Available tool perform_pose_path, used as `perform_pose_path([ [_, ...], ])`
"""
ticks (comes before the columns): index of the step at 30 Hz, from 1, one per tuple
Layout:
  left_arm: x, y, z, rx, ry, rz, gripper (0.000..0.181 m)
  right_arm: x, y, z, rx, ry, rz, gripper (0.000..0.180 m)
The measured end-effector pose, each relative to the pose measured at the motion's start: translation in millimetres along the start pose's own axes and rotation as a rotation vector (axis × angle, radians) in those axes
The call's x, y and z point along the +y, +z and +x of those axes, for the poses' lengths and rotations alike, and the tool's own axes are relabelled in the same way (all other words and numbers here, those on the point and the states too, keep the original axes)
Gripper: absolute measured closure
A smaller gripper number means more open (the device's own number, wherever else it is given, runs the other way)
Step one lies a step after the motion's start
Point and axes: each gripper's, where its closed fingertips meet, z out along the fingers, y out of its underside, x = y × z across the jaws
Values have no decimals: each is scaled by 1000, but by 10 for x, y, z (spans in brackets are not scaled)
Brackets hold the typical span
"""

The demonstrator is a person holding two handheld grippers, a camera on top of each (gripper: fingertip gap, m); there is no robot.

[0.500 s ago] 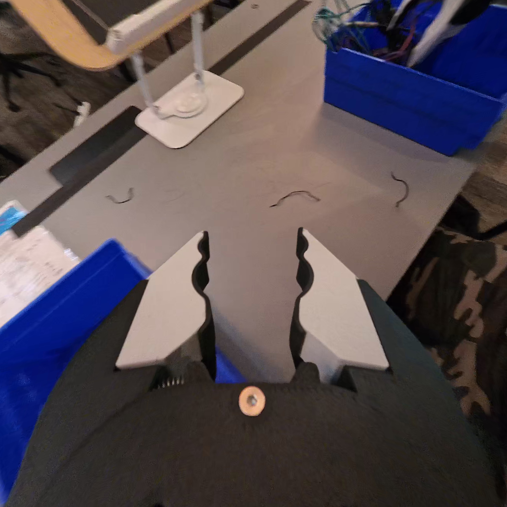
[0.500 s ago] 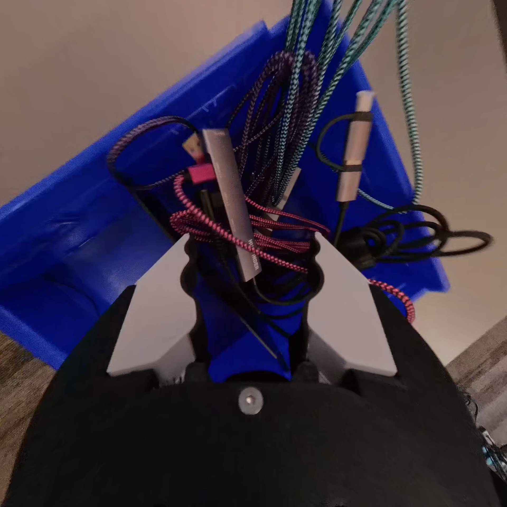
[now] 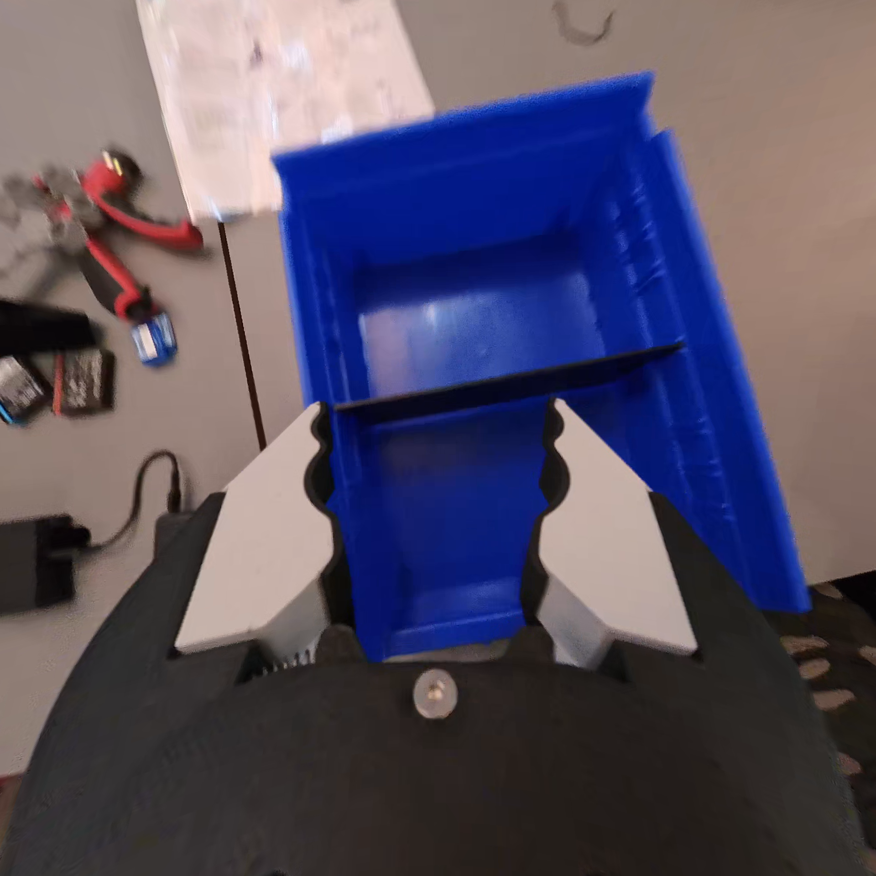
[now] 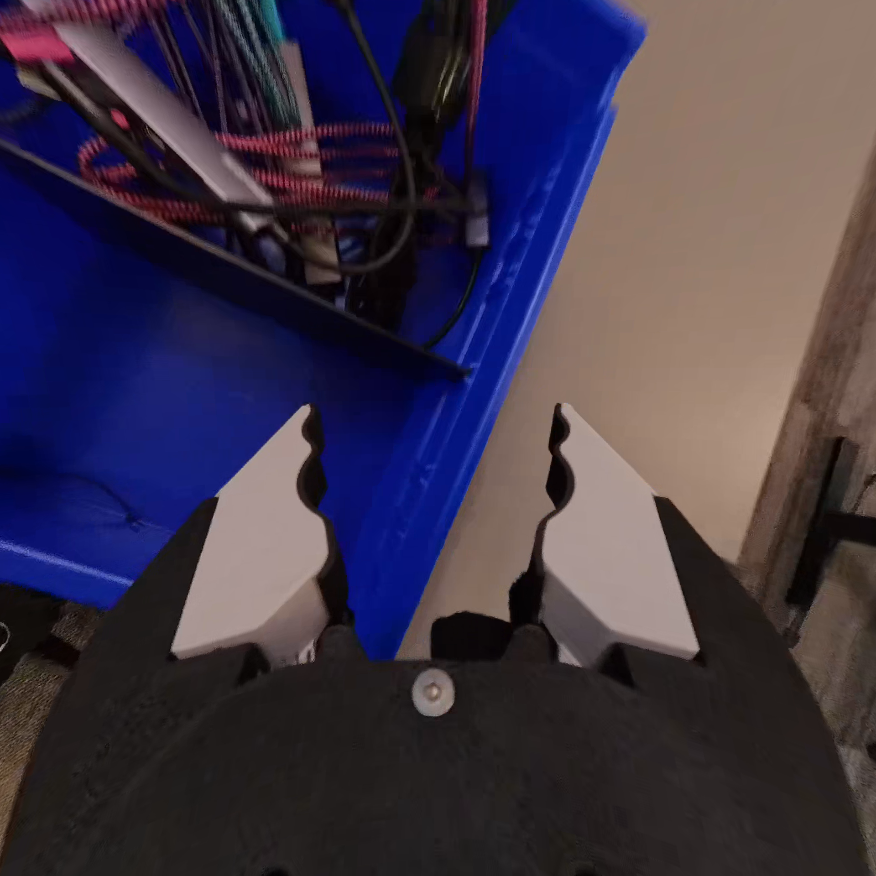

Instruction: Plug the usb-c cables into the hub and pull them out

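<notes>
Blue moulded plastic fills both views: an empty bin (image 3: 701, 379) under the left gripper (image 3: 438, 407), and a second bin (image 4: 535, 265) under the right gripper (image 4: 433, 407). Each bin has smooth glossy walls, ribbed outer rims and a thin black divider (image 3: 507, 381) slotted across it.

In the right wrist view the far compartment behind the divider (image 4: 237, 265) holds the task's things in a tangle: braided red-and-black cables (image 4: 332, 142), teal braided cables (image 4: 256, 71), thin smooth black cords (image 4: 403, 156), and a long flat silver-grey hub (image 4: 166, 123) lying slantwise among them. All of this is motion-blurred, so which plugs sit in the hub cannot be told.

Both grippers are matte black with pale grey wedge-shaped fingers (image 4: 265, 535) whose inner edges are wavy black pads. The left one points steeply down into the empty bin, its fingers (image 3: 265, 535) spread apart and holding nothing. The right one tilts down over the bin's side wall, fingers likewise wide apart and empty, one over the near compartment and the other over the beige-grey worktop (image 4: 687, 237).

Beside the left bin lie a white sheet of paper (image 3: 279, 99) and a red-handled tool (image 3: 114, 237).
</notes>
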Motion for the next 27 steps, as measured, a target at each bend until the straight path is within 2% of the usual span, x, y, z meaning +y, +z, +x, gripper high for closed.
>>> perform_pose_path([
  [4, 406, 198, -218, 35, -96, -149, 92, 336, 204, -87, -45, 23, -102, 88],
  [5, 492, 235, -215, 50, -105, -185, 94, 389, 252, -126, -66, 23, -120, 96],
  [6, 585, 274, -203, 65, -111, -227, 95, 401, 271, -111, -62, 32, -122, 112],
  [7, 684, 311, -198, 75, -117, -273, 98, 397, 282, -98, -65, 50, -111, 117],
  [10, 739, 363, -275, 65, -112, -273, 115, 407, 302, -124, -115, 116, -108, 131],
  [14, 945, 404, -336, 99, -98, -359, 153, 283, 278, -178, -204, 166, -4, 148],
  [16, 985, 407, -308, 149, -100, -370, 159, 258, 272, -160, -211, 184, 29, 157],
  [19, 1220, 359, -177, 275, -85, -509, 167, 254, 271, -142, -188, 184, 27, 160],
  [23, 1316, 408, -173, 267, -35, -578, 169, 236, 272, -140, -193, 207, 33, 149],
  [27, 1283, 477, -237, 216, -29, -547, 178, 261, 333, -197, -221, 230, 5, 137],
])
